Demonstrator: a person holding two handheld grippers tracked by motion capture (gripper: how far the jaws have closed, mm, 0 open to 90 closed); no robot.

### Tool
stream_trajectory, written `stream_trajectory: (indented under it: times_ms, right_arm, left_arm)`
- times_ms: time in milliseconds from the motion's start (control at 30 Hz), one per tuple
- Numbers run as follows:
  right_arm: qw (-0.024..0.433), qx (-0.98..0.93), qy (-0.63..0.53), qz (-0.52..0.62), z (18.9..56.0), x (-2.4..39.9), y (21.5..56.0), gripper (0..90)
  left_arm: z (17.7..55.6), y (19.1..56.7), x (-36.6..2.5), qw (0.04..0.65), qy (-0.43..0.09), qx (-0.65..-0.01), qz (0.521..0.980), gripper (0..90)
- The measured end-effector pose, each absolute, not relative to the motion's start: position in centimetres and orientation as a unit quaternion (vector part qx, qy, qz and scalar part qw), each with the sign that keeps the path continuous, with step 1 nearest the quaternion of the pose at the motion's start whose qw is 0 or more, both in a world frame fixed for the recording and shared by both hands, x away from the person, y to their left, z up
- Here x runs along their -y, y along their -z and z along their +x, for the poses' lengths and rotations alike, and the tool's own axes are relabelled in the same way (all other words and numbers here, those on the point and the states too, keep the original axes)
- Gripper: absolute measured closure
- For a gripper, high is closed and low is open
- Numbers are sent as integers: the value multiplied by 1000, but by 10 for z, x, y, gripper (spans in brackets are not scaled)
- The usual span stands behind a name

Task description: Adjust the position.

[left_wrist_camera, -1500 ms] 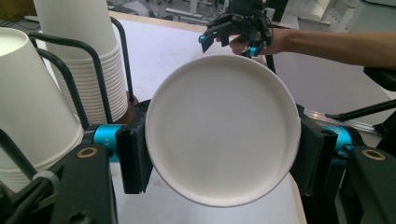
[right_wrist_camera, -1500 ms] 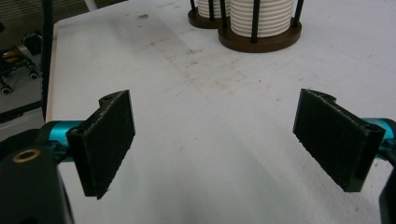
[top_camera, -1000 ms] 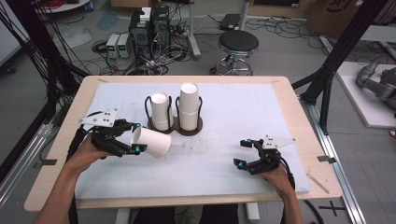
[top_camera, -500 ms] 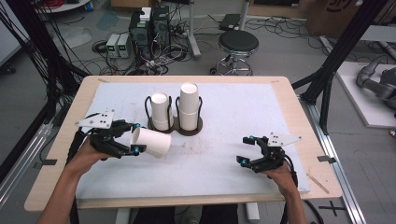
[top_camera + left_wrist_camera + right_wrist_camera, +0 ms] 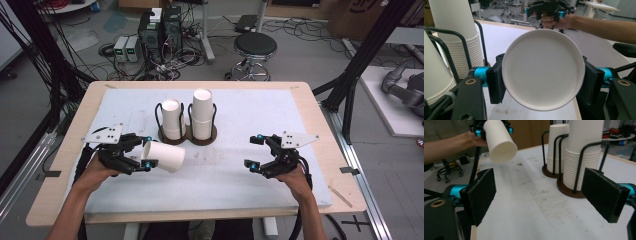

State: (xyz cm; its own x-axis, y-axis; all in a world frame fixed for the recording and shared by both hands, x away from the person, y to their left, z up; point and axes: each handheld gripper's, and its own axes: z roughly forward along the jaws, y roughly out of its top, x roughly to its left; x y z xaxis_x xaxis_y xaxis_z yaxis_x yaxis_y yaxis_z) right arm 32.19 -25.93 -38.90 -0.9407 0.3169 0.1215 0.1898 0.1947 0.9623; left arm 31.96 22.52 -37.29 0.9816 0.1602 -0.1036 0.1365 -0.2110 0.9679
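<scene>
**Single cup held sideways, second gripper standing by**

The left gripper (image 5: 146,151) is clenched on a white paper cup (image 5: 164,156), pads pressing its wall near the rim. The cup lies on its side above the table (image 5: 310,107), base pointing toward the right gripper (image 5: 253,152), just in front of the two cup stacks (image 5: 202,114) in their wire holder (image 5: 188,136).

The right gripper is released and carries nothing; its jaws stand wide.

Recommended handling:
- Keep the squeeze light; the thin wall probably dents easily
- Bring the right gripper in square to the cup's base end
- Steer clear of the holder's wire loops

The table carries a white mat with faint scuff marks. Beyond it sit a black stool (image 5: 255,48), computer boxes (image 5: 160,28) and loose cables on a grey floor
</scene>
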Motion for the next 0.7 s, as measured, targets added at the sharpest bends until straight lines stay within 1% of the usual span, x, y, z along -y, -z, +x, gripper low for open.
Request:
stream_trajectory:
  times_ms: [200,400,700]
  right_arm:
    - [49,-776,-613,143,326,243,375,133]
    - [36,-779,-616,116,328,219,358,133]
    - [23,-779,-621,84,330,186,345,133]
  left_arm:
    - [317,373,-224,628,-6,-91,773,343]
    - [317,377,-222,628,-6,-91,772,343]
    - [315,377,-214,641,-1,-86,762,343]
